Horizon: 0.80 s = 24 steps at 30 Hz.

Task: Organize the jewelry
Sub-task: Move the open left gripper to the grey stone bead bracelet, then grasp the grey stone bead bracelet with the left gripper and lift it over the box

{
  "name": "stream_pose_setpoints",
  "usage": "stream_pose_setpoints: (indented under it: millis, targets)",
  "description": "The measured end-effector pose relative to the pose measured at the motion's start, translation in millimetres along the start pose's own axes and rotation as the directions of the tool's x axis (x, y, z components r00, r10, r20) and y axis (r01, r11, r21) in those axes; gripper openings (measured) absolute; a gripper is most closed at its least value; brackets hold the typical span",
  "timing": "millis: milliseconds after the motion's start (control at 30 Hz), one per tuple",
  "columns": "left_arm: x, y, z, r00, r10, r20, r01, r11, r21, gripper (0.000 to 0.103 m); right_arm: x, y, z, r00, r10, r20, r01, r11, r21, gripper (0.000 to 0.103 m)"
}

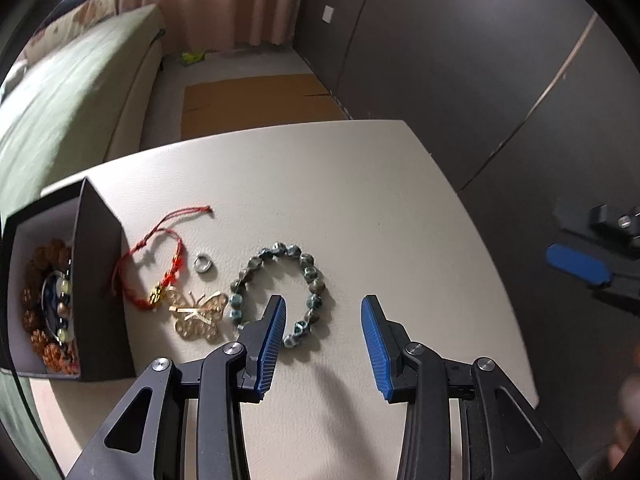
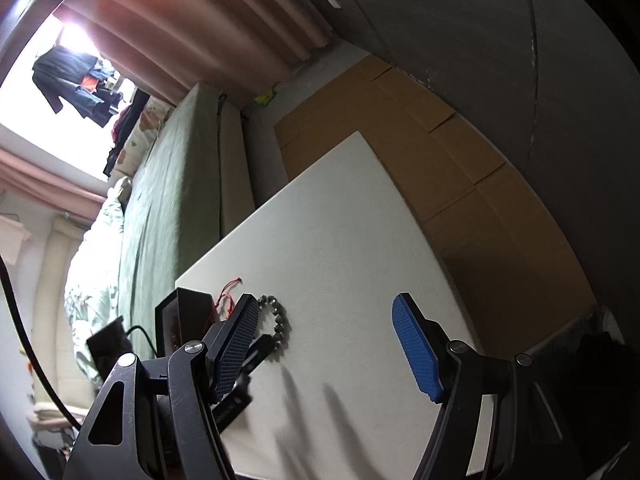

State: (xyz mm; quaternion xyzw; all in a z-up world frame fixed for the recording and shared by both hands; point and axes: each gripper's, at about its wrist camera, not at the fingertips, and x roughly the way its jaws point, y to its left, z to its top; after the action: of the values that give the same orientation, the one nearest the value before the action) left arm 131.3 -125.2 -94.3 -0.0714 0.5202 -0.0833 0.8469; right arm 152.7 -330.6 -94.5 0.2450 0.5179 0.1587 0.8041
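Note:
On the white table (image 1: pixel 340 184) lie a green-grey bead bracelet (image 1: pixel 276 292), a gold butterfly brooch (image 1: pixel 198 314), a small silver ring (image 1: pixel 203 267) and a red cord bracelet (image 1: pixel 160 264) with a gold charm. A black box (image 1: pixel 80 280) at the left holds a brown bead bracelet (image 1: pixel 36 312) and another bracelet. My left gripper (image 1: pixel 324 308) is open and empty, just above the bead bracelet's right side. My right gripper (image 2: pixel 324 312) is open and empty, off the table's right side. The bead bracelet (image 2: pixel 278 320) and the box (image 2: pixel 180 320) also show in the right wrist view.
A green-covered bed (image 1: pixel 72 92) stands behind the table on the left. Flat cardboard (image 1: pixel 256 100) lies on the floor beyond the far edge. A dark wall (image 1: pixel 480 60) runs along the right. The right gripper shows at the left view's right edge (image 1: pixel 580 264).

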Motion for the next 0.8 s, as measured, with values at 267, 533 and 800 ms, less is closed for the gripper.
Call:
stream_pose_setpoints:
  millis: [267, 533, 800]
  targets:
    - [21.6, -8.8, -0.7, 0.999, 0.022, -0.034, -0.022, 1.000, 0.020, 0.041, -0.6, -3.8, 2.2, 1.000, -0.026, -0.017, 0.025, 1.000, -0.012, 0.070]
    - [32.2, -22.8, -3.6, 0.996, 0.086, -0.012, -0.084, 0.993, 0.084, 0.040, 0.8, -9.0, 1.7, 0.999, -0.037, -0.034, 0.036, 0.999, -0.017, 0.070]
    - [31.6, -18.8, -7.2, 0.992, 0.127, 0.010, -0.128, 0.986, 0.104, 0.016, 4.3, -4.9, -0.3, 0.998, -0.044, -0.041, 0.043, 0.999, -0.033, 0.070]
